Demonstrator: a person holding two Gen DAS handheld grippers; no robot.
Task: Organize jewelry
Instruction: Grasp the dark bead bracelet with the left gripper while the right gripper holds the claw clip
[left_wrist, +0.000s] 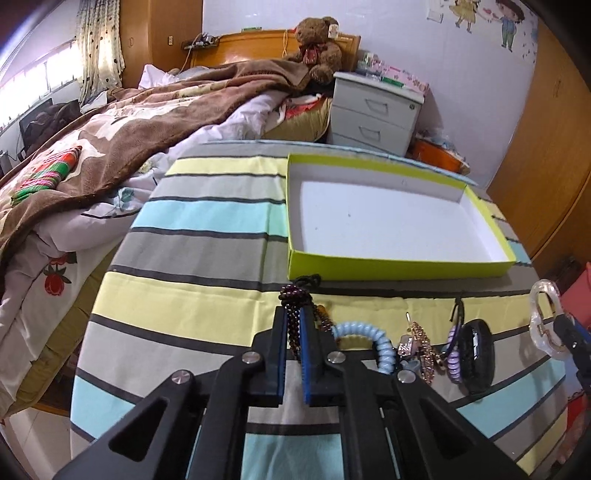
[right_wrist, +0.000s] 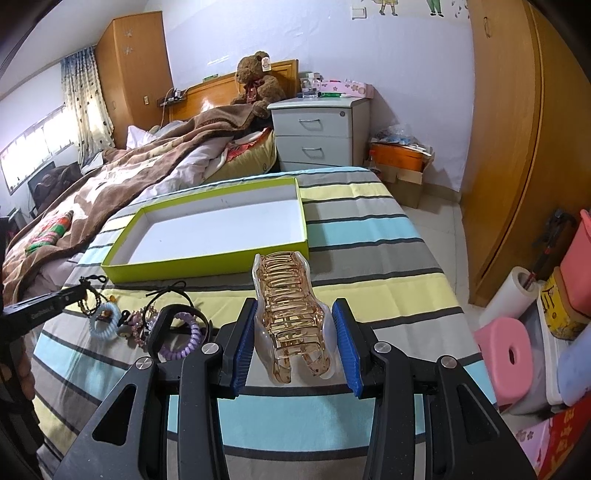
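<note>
A shallow green box (left_wrist: 399, 266) with a white inside lies open on the striped cloth; it also shows in the right wrist view (right_wrist: 207, 267). My left gripper (left_wrist: 294, 314) is shut on a dark purple beaded bracelet (left_wrist: 295, 299) just in front of the box. My right gripper (right_wrist: 293, 306) is shut on a clear amber hair claw clip (right_wrist: 291, 314), held above the cloth to the right of the box; the clip also shows in the left wrist view (left_wrist: 543, 321). A light blue coil hair tie (left_wrist: 373, 341), a gold chain piece (left_wrist: 419, 343), a purple coil tie (left_wrist: 452, 354) and a black band (left_wrist: 476, 354) lie on the cloth.
The table with the striped cloth (left_wrist: 207, 218) stands beside a bed with a brown blanket (left_wrist: 147, 122). A grey drawer unit (right_wrist: 317, 133) stands behind. A pink stool (right_wrist: 506, 354) and storage items sit on the floor at the right, by a wooden wardrobe (right_wrist: 517, 147).
</note>
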